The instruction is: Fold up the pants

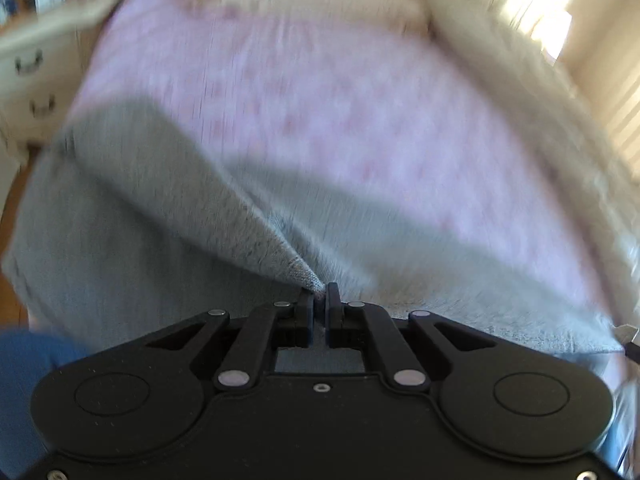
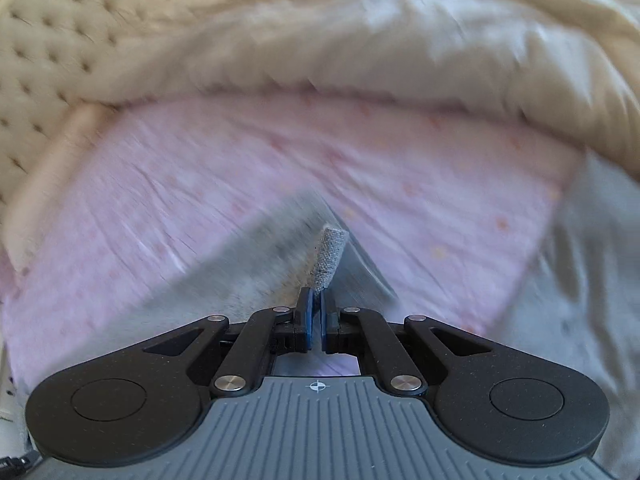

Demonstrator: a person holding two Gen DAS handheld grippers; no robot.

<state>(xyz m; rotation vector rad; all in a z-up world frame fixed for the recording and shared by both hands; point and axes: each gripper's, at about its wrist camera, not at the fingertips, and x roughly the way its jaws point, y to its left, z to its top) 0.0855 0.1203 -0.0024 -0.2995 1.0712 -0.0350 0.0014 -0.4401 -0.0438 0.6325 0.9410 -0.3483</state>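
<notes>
Pants [image 1: 120, 240]: grey, heathered knit with a fine woven-looking grain, soft and thick; spread over the near part of a bed with a pink sheet [image 1: 320, 112], both views smeared by motion blur. Left gripper [image 1: 319, 300]: jaws clenched on a gathered point of the grey cloth, which rises to the jaws in a taut ridge; from that pinch one broad panel falls away to the left of the jaws and a second stretches to the right, with a shaded fold running ahead between them. The grey cloth also shows below the jaws, through the gap in the gripper body. Right gripper [image 2: 316, 304]: jaws clenched on a narrow doubled edge of the pants [image 2: 330, 256], which stands up ahead of the jaws as a short stiff tab with a rounded end; its weave is sharp there, the only crisp part of the garment. To the left of those jaws the rest of the cloth slopes down to the sheet as a blurred grey wedge; a darker strip lies just right of the tab. Beyond both pairs of jaws: pink sheet with faint small dots, then a cream blanket [image 2: 360, 48] bunched along the far side, and a tufted headboard [image 2: 60, 32] at the far left of the right view.
</notes>
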